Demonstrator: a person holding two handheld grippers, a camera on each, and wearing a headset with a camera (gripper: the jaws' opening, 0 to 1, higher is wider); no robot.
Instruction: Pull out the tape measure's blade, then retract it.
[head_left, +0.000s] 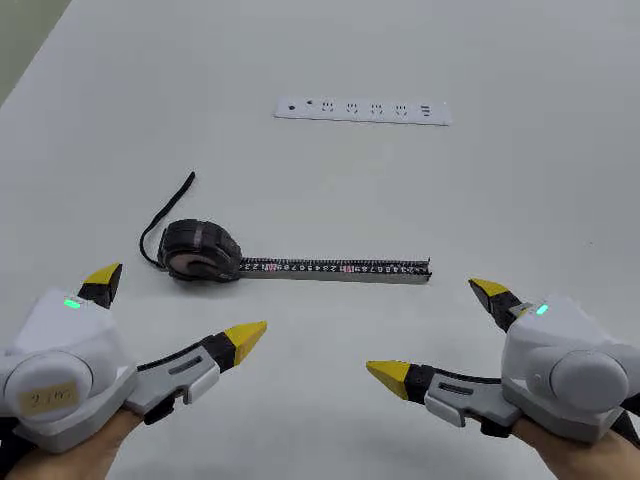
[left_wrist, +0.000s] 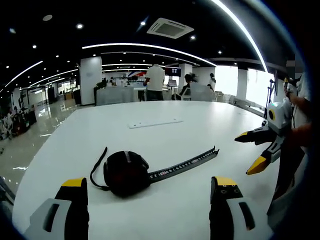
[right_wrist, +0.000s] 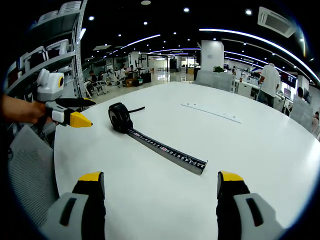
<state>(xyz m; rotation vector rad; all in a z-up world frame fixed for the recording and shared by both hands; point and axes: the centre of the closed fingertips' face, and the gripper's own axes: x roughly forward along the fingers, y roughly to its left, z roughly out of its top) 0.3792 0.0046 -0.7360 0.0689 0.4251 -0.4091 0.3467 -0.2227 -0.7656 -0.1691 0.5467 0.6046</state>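
- I have the left gripper (head_left: 178, 303) low over the white table (head_left: 520, 190), on the side nearest me. Its yellow-tipped jaws are spread wide and hold nothing.
- The right gripper (head_left: 435, 330) is level with it on the other side. Its jaws are also wide apart and empty.
- The two grippers are well apart from each other, and neither touches the tape measure.
- The tape measure's black case (head_left: 200, 250) lies on the table just beyond the left gripper, well in from the table's left edge.
- Its blade (head_left: 340, 268) is drawn out and lies flat on the table, running from the case off to my right.
- The blade's end hook (head_left: 428, 268) is beyond the right gripper and slightly to its left, clear of both jaws.
- A black wrist strap (head_left: 165, 212) loops from the left side of the case, away from me.
- A white power strip (head_left: 362, 110) lies flat farther across the table, roughly parallel to the blade and well apart from it.
- In the left gripper view, the case sits between my own two jaws and beyond their tips, and the blade angles up to the right.
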